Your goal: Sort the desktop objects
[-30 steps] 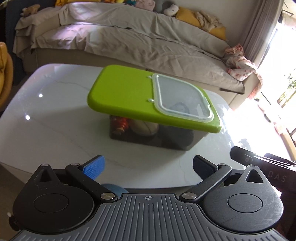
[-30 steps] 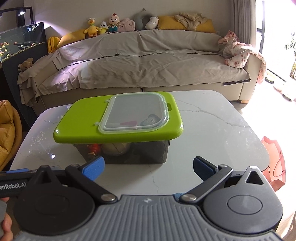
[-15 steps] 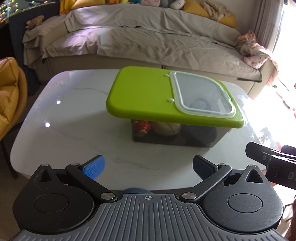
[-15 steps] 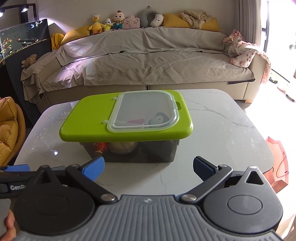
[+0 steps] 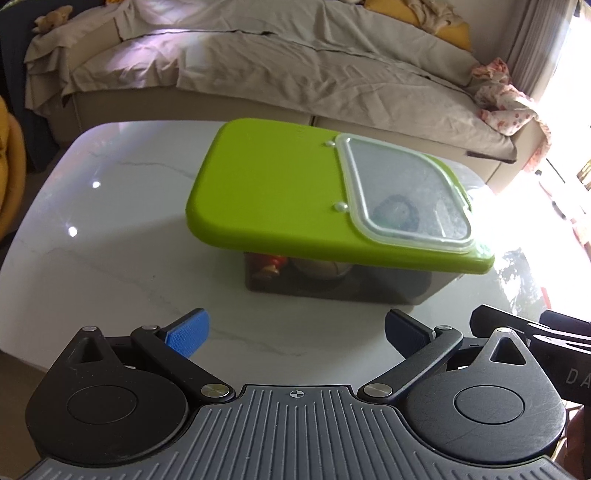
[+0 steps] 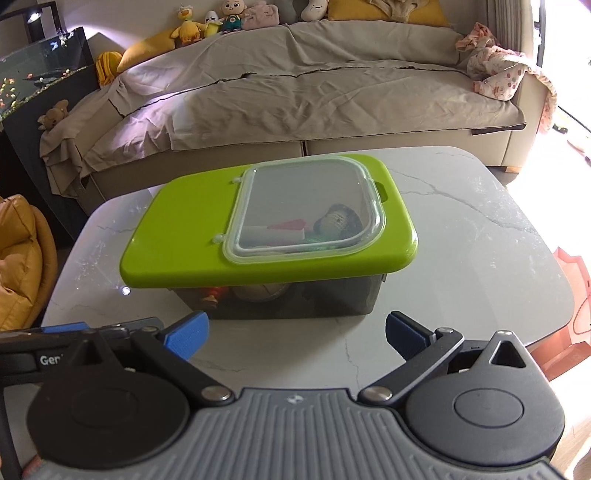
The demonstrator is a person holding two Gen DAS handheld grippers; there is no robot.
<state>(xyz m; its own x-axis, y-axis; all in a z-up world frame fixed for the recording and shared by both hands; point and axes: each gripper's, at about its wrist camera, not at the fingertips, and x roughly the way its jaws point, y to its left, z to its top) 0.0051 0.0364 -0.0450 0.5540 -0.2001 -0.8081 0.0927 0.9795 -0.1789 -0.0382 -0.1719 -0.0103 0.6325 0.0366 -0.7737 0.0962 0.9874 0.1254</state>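
Note:
A dark see-through storage box (image 6: 295, 299) with a lime green lid (image 6: 184, 236) stands on the white marble table (image 6: 480, 251). The lid has a clear hatch (image 6: 306, 218), shut. Small toys and a knitted doll (image 6: 336, 221) show inside. The box also shows in the left wrist view (image 5: 332, 284), with its green lid (image 5: 266, 192). My left gripper (image 5: 295, 332) is open and empty, held back from the box near the table's front edge. My right gripper (image 6: 295, 332) is open and empty, also short of the box.
A covered beige sofa (image 6: 314, 85) runs behind the table, with plush toys (image 6: 207, 26) along its back. An orange chair (image 6: 22, 266) stands at the left, a fish tank (image 6: 40, 85) behind it. The other gripper's body shows at the right edge (image 5: 535, 339).
Both grippers have shifted a little, so the box sits differently in each view; the right one looks down on it more. Jaws stay open. The box has not moved.

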